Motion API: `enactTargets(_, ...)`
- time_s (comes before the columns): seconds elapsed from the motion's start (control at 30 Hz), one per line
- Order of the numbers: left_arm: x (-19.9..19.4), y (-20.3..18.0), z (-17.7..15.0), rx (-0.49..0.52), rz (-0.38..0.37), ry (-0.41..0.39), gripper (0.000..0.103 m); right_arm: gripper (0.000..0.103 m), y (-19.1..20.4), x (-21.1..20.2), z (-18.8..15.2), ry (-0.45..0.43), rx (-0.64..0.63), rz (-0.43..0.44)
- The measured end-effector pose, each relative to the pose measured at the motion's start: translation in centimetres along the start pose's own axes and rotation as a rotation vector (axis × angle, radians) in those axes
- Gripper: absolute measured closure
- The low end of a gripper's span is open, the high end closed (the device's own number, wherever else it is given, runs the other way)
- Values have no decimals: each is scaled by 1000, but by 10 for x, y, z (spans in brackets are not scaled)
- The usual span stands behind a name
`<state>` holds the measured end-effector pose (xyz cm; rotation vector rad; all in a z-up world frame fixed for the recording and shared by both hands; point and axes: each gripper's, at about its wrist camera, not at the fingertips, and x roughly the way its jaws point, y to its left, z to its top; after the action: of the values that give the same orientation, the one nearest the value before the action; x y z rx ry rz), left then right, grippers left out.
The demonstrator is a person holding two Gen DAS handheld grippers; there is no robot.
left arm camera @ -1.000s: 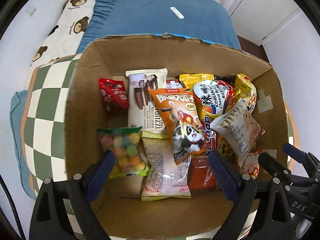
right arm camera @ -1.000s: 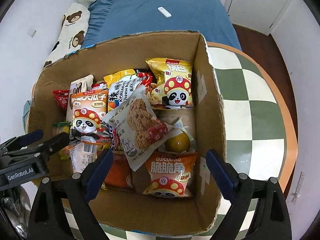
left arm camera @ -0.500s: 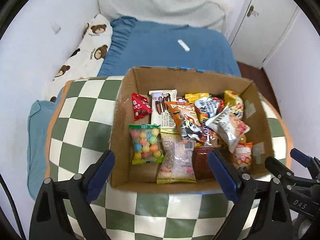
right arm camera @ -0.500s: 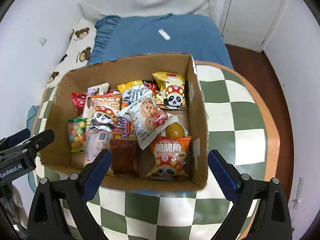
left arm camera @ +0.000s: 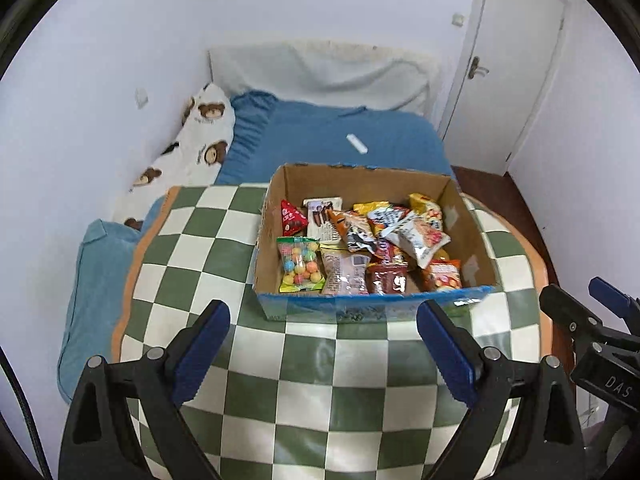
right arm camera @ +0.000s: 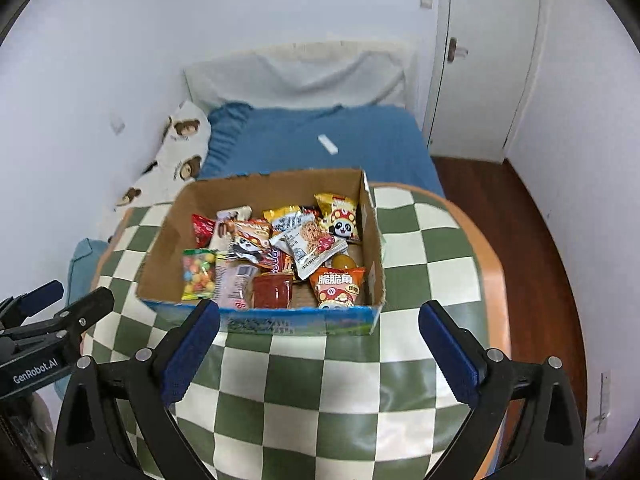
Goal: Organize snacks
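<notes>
Jaws on both the left gripper (left arm camera: 322,340) and right gripper (right arm camera: 318,340) gape wide, empty — the right's just opening further. Cardboard box (left arm camera: 372,306) sits at twelve o'clock on the checkered table (left arm camera: 280,384); its snacks (right arm camera: 276,258) overlap, lower packets half-hidden.

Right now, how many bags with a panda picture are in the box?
3: one at the far right corner, one in the middle, one at the near right; others may be hidden.

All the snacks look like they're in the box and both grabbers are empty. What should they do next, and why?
Probably just rest: lower both tools and stop. Every snack packet in view sits inside the cardboard box, the checkered table around it shows no stray packets, and the left tool and right tool are open with nothing between them.
</notes>
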<state>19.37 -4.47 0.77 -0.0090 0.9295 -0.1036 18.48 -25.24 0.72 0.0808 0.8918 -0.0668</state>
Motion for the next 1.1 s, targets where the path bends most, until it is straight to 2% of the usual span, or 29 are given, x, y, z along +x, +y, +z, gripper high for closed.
enactTargets(0.23, -61, -10, -26, 39, -11, -100, 7, 0, 5, -77, -38, -123, 9, -10)
enactTargets(0.27, -68, -10, -29, 42, -12, -113, 2, 0, 6, -89, -43, -145, 10, -15)
enactTargets(0.6, -121, -16, -48, 65, 6, -233, 0, 0, 9, -150, -64, -231, -9, -24)
enactTargets(0.83, -122, -14, -46, 50, 13, -248, 0, 0, 9, -160, -67, -254, -4, -22)
enactTargets(1.1, -83, -13, -30, 32, 49, -198, 0, 0, 2, -126, -55, -237, 7, -4)
